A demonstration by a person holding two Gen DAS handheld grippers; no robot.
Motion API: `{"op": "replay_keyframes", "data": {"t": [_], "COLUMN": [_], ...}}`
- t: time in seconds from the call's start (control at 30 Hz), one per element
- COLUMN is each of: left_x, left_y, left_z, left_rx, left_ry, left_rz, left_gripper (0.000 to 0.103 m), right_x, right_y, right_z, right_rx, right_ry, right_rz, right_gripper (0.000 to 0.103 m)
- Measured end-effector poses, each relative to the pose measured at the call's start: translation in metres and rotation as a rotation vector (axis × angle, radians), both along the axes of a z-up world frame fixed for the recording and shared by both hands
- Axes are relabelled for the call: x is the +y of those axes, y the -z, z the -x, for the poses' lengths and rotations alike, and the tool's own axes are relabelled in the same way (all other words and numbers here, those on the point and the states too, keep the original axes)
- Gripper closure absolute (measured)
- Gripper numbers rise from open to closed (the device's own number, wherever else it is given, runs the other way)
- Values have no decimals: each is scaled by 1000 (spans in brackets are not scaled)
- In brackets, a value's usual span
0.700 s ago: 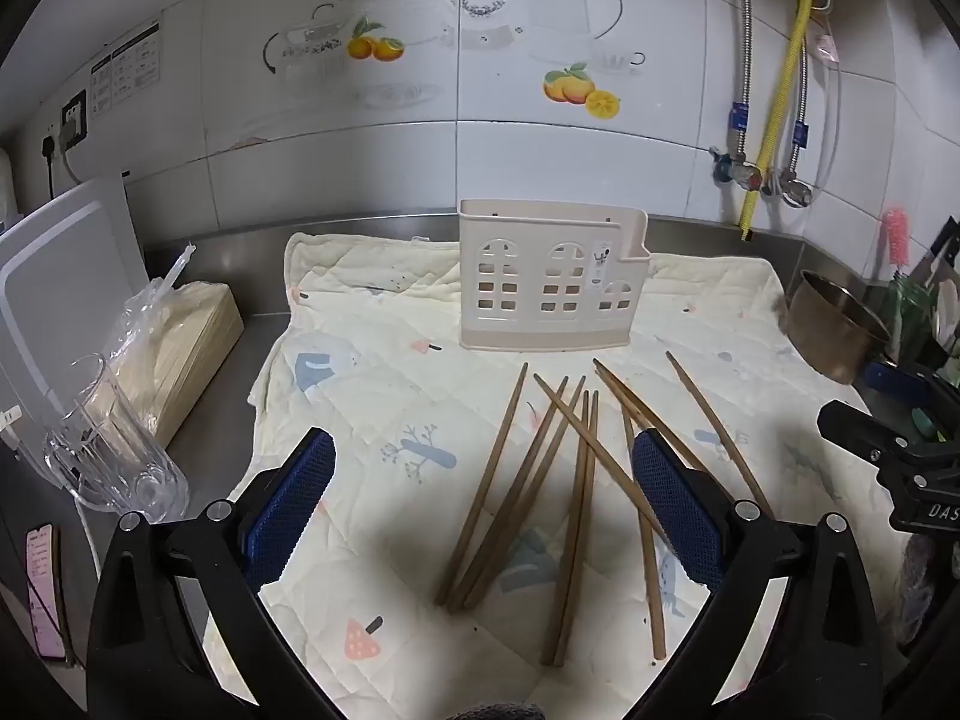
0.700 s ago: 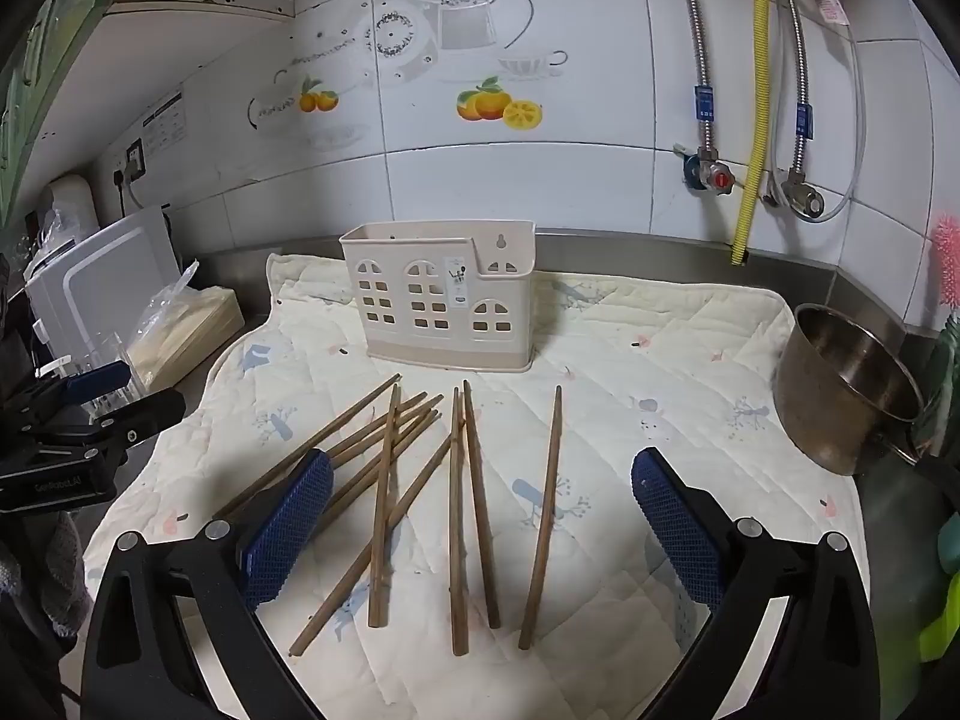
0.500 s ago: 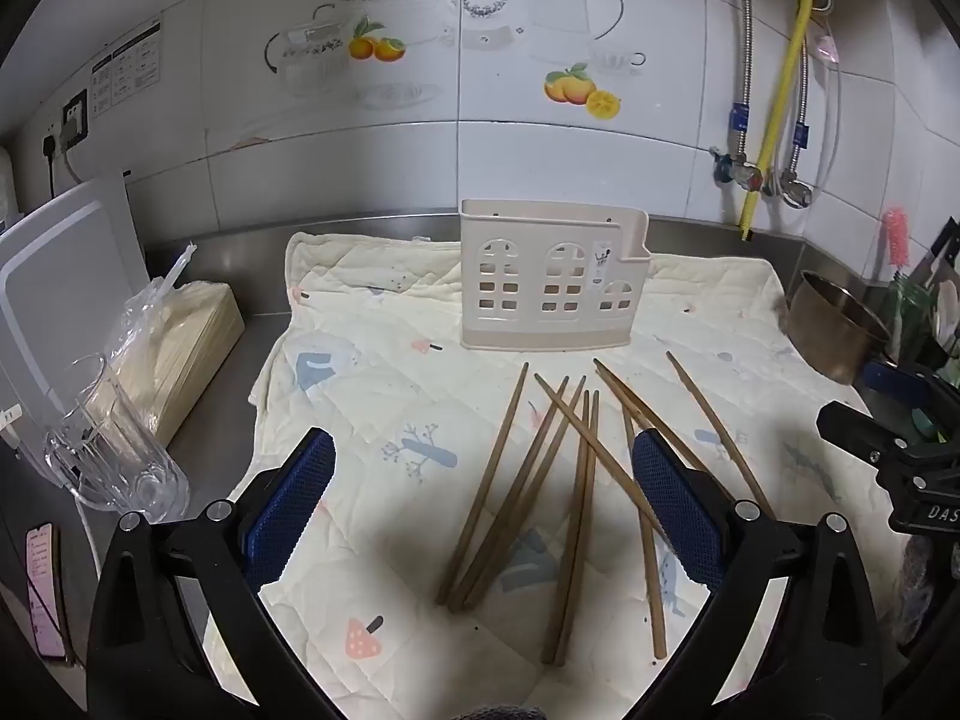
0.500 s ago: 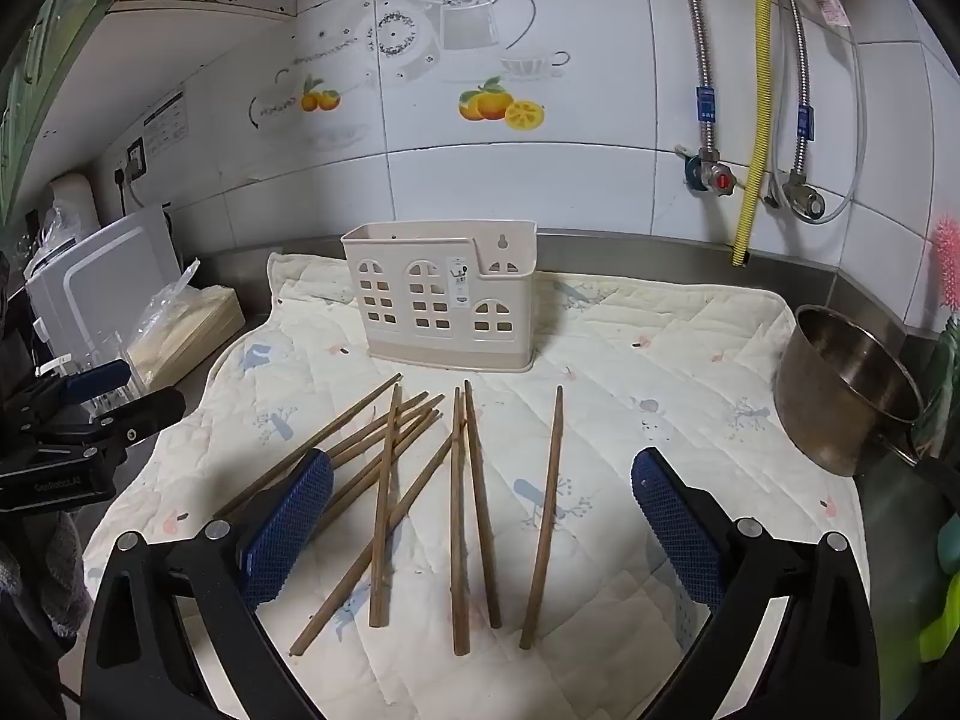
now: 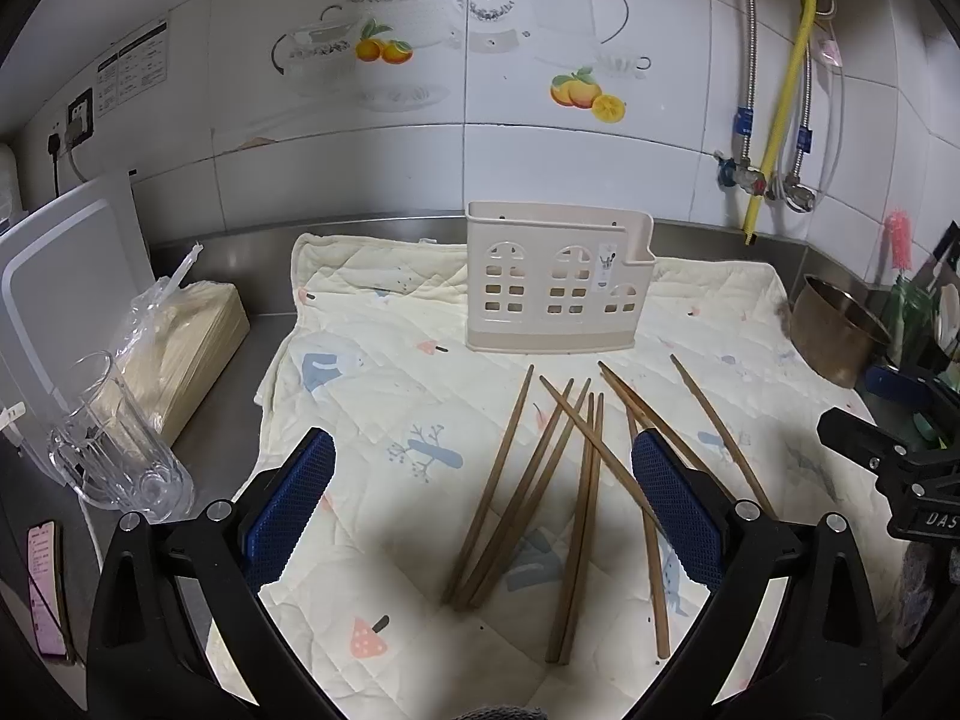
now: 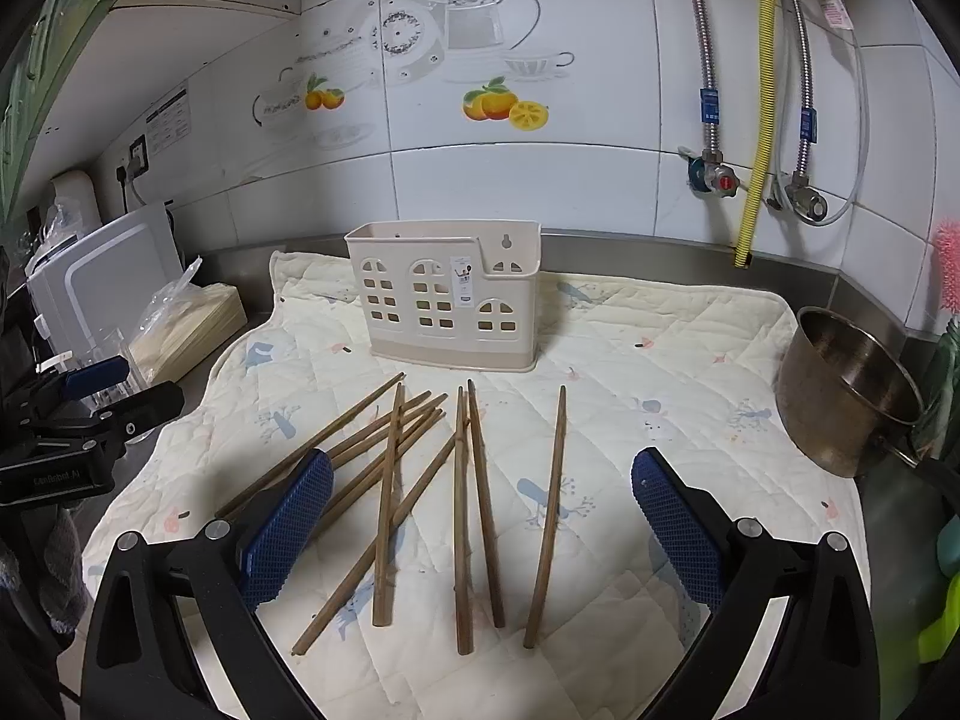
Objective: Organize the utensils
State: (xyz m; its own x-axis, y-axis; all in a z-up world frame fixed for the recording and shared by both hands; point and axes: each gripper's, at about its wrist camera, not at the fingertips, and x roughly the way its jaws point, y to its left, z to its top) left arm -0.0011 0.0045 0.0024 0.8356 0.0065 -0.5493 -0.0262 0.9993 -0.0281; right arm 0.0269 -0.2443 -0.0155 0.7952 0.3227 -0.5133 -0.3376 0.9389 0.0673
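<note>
Tiled kitchen counter, quilted mat (image 6: 690,372): nothing has shifted since the earlier frames, wooden chopsticks (image 6: 462,516) still scattered loose in front of the empty beige utensil holder (image 6: 447,300), left gripper (image 5: 483,507) and right gripper (image 6: 483,516) both spread wide, holding nothing; sorting apparently not begun.

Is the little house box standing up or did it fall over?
Standing up. The beige utensil holder sits flat on its base on the quilted mat, open top facing up, window cutouts upright. The chopsticks lie in front of it.
</note>
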Motion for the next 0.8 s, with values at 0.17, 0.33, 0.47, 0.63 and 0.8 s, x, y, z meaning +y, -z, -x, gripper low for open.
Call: {"op": "replay_keyframes", "data": {"t": [0.17,0.33,0.47,0.63,0.8], "left_x": [1,1,2,2,1], "left_y": [0,-1,-2,-2,-2], "left_z": [0,0,2,2,3], "left_rx": [0,0,-7,-8,-10], "left_ry": [-4,-5,-5,-6,-6], "left_rz": [2,0,1,0,-1], "left_gripper": [5,5,5,5,5], "right_x": [6,5,4,3,3], "right_y": [0,1,1,1,1], "right_z": [3,2,5,6,6], "right_rx": [0,0,-5,-8,-8], "right_ry": [-2,-3,-4,-2,-2], "right_rz": [-1,-2,-2,-4,-4], "right_gripper": [6,6,6,6,6]}}
